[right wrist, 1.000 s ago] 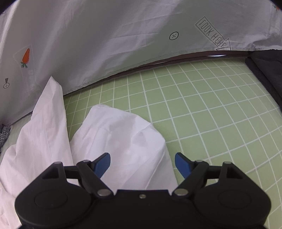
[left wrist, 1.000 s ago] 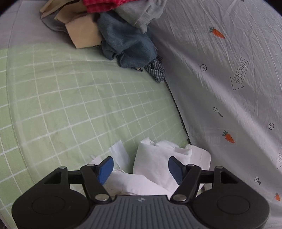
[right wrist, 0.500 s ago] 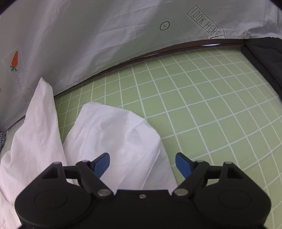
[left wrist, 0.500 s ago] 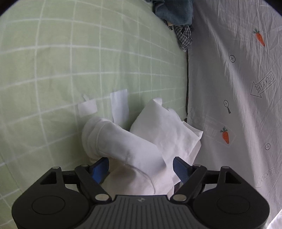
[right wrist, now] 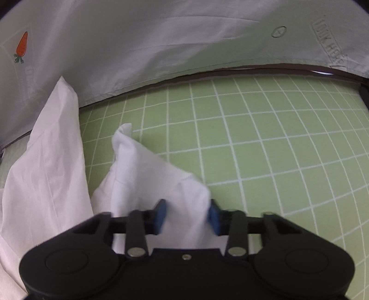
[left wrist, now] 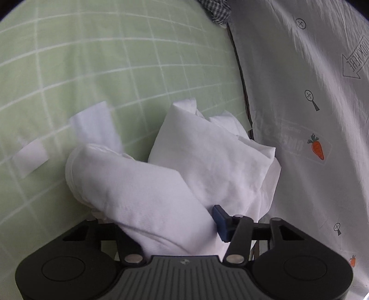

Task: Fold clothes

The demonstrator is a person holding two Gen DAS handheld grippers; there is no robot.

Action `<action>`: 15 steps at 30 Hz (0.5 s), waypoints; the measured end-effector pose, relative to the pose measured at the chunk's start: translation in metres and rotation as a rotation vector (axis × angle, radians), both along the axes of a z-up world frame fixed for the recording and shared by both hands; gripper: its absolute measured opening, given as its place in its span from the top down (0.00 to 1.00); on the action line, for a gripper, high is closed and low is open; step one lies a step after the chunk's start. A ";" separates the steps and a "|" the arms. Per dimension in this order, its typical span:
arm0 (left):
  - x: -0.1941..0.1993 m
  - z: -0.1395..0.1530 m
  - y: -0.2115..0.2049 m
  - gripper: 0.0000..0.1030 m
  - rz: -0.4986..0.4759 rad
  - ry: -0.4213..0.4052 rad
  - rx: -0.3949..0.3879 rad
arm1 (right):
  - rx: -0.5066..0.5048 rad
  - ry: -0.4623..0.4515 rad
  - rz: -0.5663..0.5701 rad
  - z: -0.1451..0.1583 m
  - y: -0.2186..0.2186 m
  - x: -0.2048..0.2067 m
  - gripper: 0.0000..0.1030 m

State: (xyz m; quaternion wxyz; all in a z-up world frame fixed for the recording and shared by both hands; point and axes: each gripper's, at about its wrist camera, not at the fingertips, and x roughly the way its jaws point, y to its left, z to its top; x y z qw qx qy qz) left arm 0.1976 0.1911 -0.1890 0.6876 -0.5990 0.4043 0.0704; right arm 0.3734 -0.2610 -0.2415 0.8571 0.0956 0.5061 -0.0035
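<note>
A crumpled white garment (left wrist: 184, 166) lies on the green grid mat (left wrist: 92, 69) near its edge. In the left wrist view a thick roll of it fills the space between my left gripper's (left wrist: 170, 219) jaws; only the right blue pad (left wrist: 220, 219) shows, pressed against the cloth. In the right wrist view my right gripper (right wrist: 185, 217) has its jaws closed in on a raised fold of the same white garment (right wrist: 156, 175). Another part of the garment (right wrist: 46, 161) rises at the left.
A grey sheet printed with carrots (left wrist: 311, 115) borders the mat; it also shows in the right wrist view (right wrist: 138, 41). A checked cloth (left wrist: 214, 11) lies at the mat's far edge. A dark item (right wrist: 364, 92) sits at the right edge. Green mat (right wrist: 265, 138) stretches to the right.
Both grippers moved in on the white garment and their jaws closed on its folds. The left view swung away from the clothes pile. The fold at the right gripper bunched up.
</note>
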 end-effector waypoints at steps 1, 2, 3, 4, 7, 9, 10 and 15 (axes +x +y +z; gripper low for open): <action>0.013 0.001 0.000 0.58 -0.006 -0.011 0.020 | 0.005 0.001 0.012 0.000 0.006 0.010 0.88; 0.027 0.003 0.000 0.61 -0.012 -0.024 0.038 | 0.005 -0.003 0.027 0.000 0.012 0.019 0.91; 0.042 0.006 0.001 0.64 -0.017 -0.039 0.056 | 0.004 -0.007 0.042 0.000 0.019 0.028 0.92; 0.058 0.008 0.001 0.66 -0.023 -0.055 0.074 | -0.003 -0.018 0.058 0.001 0.026 0.037 0.93; 0.095 0.017 0.008 0.74 -0.008 -0.087 0.108 | -0.030 -0.086 0.042 0.013 0.035 0.055 0.95; 0.105 0.030 0.015 0.78 0.012 -0.110 0.114 | -0.030 -0.163 -0.016 0.036 0.026 0.054 0.95; 0.106 0.041 0.018 0.80 0.018 -0.133 0.137 | -0.030 -0.201 -0.045 0.048 0.022 0.053 0.95; 0.070 0.094 0.031 0.83 0.042 -0.218 0.286 | -0.104 -0.414 -0.136 0.114 -0.020 -0.008 0.96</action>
